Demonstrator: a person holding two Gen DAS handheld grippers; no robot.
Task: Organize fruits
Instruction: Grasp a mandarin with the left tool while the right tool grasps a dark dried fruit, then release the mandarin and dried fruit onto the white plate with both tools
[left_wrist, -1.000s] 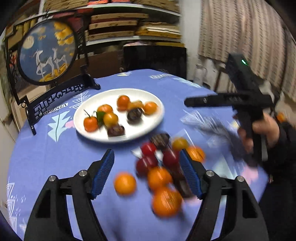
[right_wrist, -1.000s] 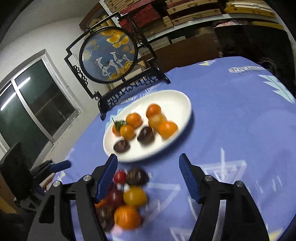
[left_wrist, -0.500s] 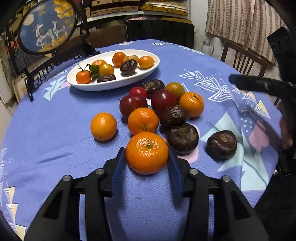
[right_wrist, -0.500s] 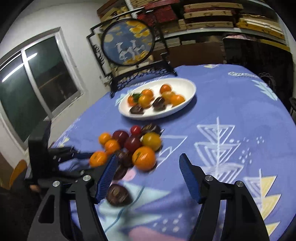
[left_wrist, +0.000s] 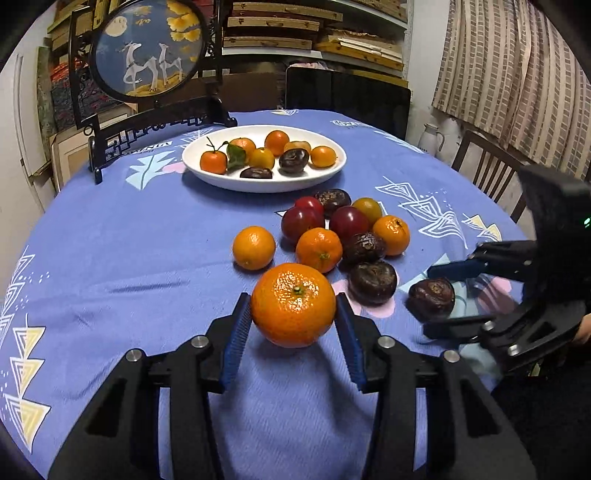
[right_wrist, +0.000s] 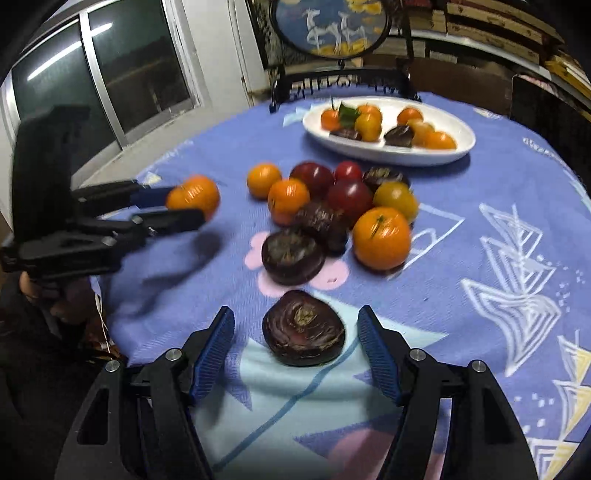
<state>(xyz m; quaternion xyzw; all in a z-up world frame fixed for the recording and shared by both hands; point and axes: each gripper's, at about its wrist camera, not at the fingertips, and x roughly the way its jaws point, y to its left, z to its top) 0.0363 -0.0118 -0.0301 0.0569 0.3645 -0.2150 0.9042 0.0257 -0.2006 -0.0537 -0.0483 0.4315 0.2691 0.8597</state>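
Note:
My left gripper (left_wrist: 291, 300) is shut on a large orange (left_wrist: 293, 304), its blue pads pressed to both sides, just over the blue tablecloth (left_wrist: 110, 258). The right wrist view shows the same orange (right_wrist: 194, 194) in the left gripper (right_wrist: 184, 206). My right gripper (right_wrist: 294, 314) straddles a lone dark wrinkled fruit (right_wrist: 303, 328). Its jaws are closing, with gaps still showing between pads and fruit. From the left wrist view the right gripper (left_wrist: 430, 300) flanks that dark fruit (left_wrist: 430, 297). A pile of oranges, red and dark fruits (left_wrist: 332, 236) lies before a white plate (left_wrist: 266, 184) holding several fruits.
A round painted screen on a black stand (left_wrist: 147, 51) stands behind the plate. Dark chairs (left_wrist: 347, 99) and a wooden chair (left_wrist: 487, 166) ring the round table. A window (right_wrist: 110, 74) lies beyond the left edge. A person's hand (right_wrist: 66, 295) grips the left tool.
The left gripper came down and closed on the large orange, then kept its grip. The right gripper swung across and down until the lone dark fruit lay between its fingers.

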